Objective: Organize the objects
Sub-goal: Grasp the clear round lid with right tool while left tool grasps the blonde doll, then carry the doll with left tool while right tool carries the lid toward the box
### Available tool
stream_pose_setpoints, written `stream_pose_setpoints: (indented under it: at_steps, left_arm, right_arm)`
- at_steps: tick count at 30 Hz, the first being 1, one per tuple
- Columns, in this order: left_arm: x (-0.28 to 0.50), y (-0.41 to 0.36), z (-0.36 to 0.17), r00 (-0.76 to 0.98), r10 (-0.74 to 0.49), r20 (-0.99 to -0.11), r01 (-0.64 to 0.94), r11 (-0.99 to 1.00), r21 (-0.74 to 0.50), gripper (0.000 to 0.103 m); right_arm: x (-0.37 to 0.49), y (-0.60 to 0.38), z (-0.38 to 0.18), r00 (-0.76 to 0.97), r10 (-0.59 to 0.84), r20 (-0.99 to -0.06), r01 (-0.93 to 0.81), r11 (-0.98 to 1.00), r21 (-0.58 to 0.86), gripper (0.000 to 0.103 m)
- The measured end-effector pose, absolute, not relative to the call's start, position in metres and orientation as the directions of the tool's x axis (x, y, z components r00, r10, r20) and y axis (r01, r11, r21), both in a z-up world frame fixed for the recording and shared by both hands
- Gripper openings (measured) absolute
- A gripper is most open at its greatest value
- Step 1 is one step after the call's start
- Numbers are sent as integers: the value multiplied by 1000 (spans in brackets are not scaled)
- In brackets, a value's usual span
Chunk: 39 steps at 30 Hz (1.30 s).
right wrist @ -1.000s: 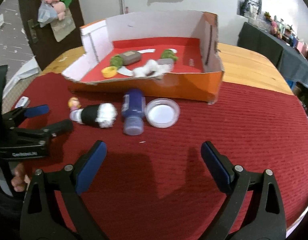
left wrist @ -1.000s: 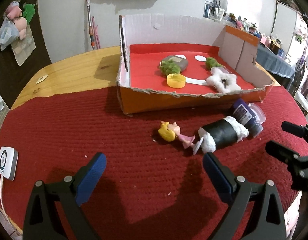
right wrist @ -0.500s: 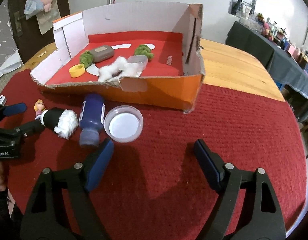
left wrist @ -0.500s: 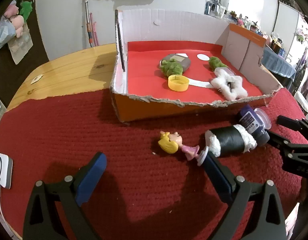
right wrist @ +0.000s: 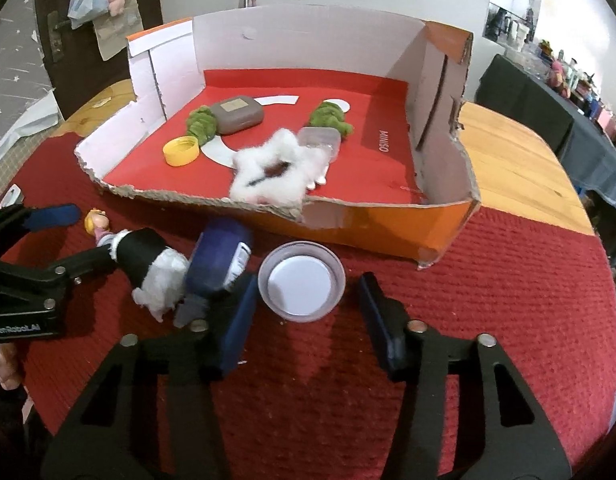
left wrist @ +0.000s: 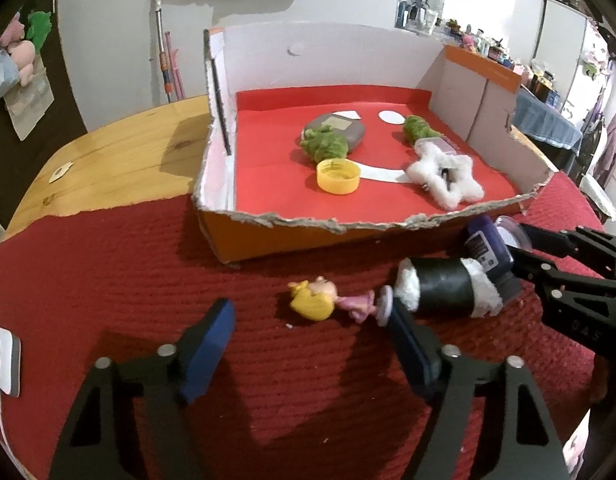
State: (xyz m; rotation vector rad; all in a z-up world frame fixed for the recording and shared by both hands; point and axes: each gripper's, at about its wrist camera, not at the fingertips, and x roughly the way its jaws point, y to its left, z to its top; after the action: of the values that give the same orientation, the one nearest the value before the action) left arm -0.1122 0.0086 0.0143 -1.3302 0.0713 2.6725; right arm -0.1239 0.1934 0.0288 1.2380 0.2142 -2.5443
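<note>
On the red mat (left wrist: 128,264), bare cloth lies open at 9 o'clock of the doll (left wrist: 332,302); the box's torn front wall (left wrist: 308,236) bounds 12. The doll's long axis runs 9 to 3, head at 9. The left gripper (left wrist: 308,346), jaws just closing, stands apart at its feet. The right gripper (right wrist: 306,312), also closing, brackets the clear lid (right wrist: 301,282), untouched.

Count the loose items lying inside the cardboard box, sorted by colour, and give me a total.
Green fuzzy clumps: 2
Yellow cap: 1
Grey case: 1
White fluffy star: 1
Clear plastic container: 1
Total: 6
</note>
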Motion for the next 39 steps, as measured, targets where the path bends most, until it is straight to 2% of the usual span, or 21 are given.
stream_pose_setpoints:
  at_steps: [6, 7, 39]
  left_arm:
    - [-110, 10, 17, -591, 148, -793, -180, -982, -49, 50]
    - [-109, 9, 17, -590, 154, -793, -182, -982, -56, 48]
    - [-71, 22, 37, -618, 195, -762, -224, -972, -67, 48]
  right_arm:
    - [-119, 193, 30, -583, -212, -784, 336, -942, 5, 39]
    - [-118, 193, 30, -583, -215, -784, 337, -941, 8, 39]
    - [-57, 168, 60, -592, -318, -740, 430, -902, 43, 39]
